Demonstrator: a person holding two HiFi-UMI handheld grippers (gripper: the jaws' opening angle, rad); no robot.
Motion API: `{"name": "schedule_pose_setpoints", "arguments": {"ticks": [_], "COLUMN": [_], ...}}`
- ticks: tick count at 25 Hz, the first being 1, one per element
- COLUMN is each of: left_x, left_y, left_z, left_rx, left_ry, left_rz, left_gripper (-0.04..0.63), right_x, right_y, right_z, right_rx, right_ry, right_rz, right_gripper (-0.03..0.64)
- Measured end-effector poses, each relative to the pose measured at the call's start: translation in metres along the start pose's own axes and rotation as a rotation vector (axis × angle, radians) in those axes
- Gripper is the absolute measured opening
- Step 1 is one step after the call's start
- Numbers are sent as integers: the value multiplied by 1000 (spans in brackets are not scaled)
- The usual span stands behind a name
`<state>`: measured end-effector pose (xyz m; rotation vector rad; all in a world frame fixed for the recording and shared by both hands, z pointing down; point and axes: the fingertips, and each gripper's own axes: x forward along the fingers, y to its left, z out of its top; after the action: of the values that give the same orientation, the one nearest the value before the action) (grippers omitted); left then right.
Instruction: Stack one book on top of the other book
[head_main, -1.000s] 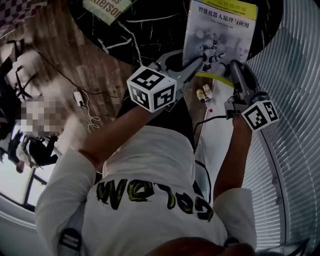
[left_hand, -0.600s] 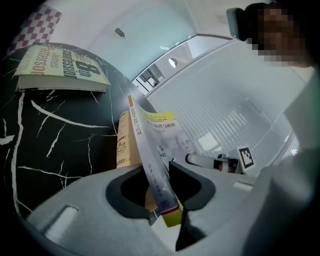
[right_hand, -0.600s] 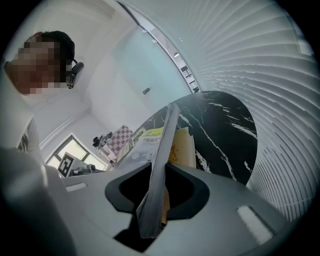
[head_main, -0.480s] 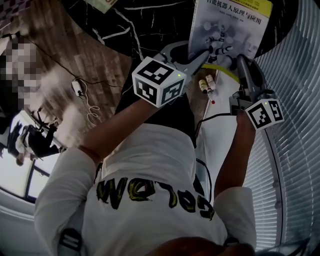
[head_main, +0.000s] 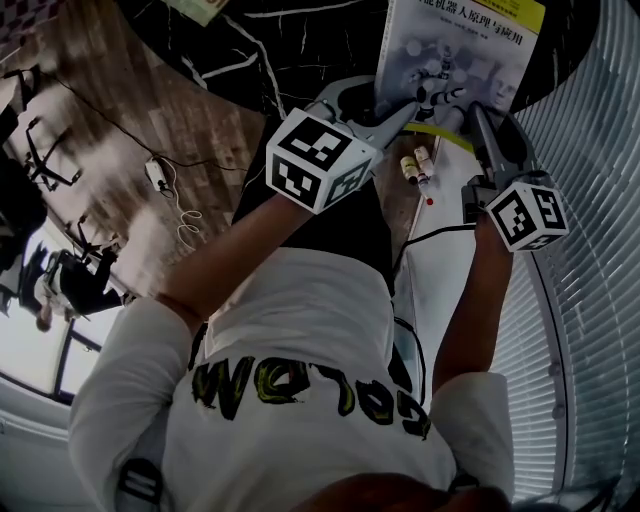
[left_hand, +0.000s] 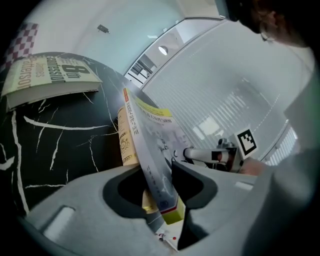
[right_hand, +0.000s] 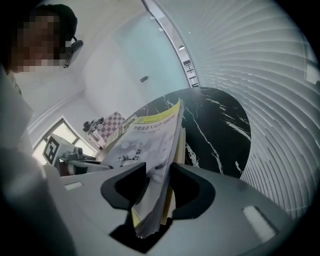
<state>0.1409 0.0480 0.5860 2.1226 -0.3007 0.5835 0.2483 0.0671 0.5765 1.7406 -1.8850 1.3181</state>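
Observation:
A grey-covered book with a yellow strip lies tilted at the near rim of the black marble table, its near edge past the rim. My left gripper straddles its near left corner and my right gripper its near right corner. Both sets of jaws have just been opening. The book stands loose between the left gripper's jaws, with a gap on one side. In the right gripper view its fanned pages hang between the parted jaws of that gripper. The second book, thick and pale, lies flat further off.
Window blinds run close along the right side. Below the table rim are a white sill, two small bottles and a cable on the wooden floor. Bare marble lies between the two books.
Both grippers and the grey book have sunk a little toward the table. The jaws stand wider around the book's near corners than before.

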Motion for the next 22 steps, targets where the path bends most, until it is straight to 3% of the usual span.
{"name": "schedule_pose_setpoints", "arguments": {"ticks": [6,13,22], "left_x": [0,-1,-30], "left_y": [-1,1,13], "left_z": [-2,-10,11], "left_rx": [32,62,106], "left_ry": [28,61,5], "left_rz": [4,47,94], "left_gripper": [183,281,287], "right_x": [1,-8,-30], "right_y": [-9,-17,-11], "right_z": [-5,2,23], "right_rx": [-37,-67,-147], "right_ry": [23,-10,-81], "right_rz": [-72,-118,-175], "right_gripper": [204,225,242]}}
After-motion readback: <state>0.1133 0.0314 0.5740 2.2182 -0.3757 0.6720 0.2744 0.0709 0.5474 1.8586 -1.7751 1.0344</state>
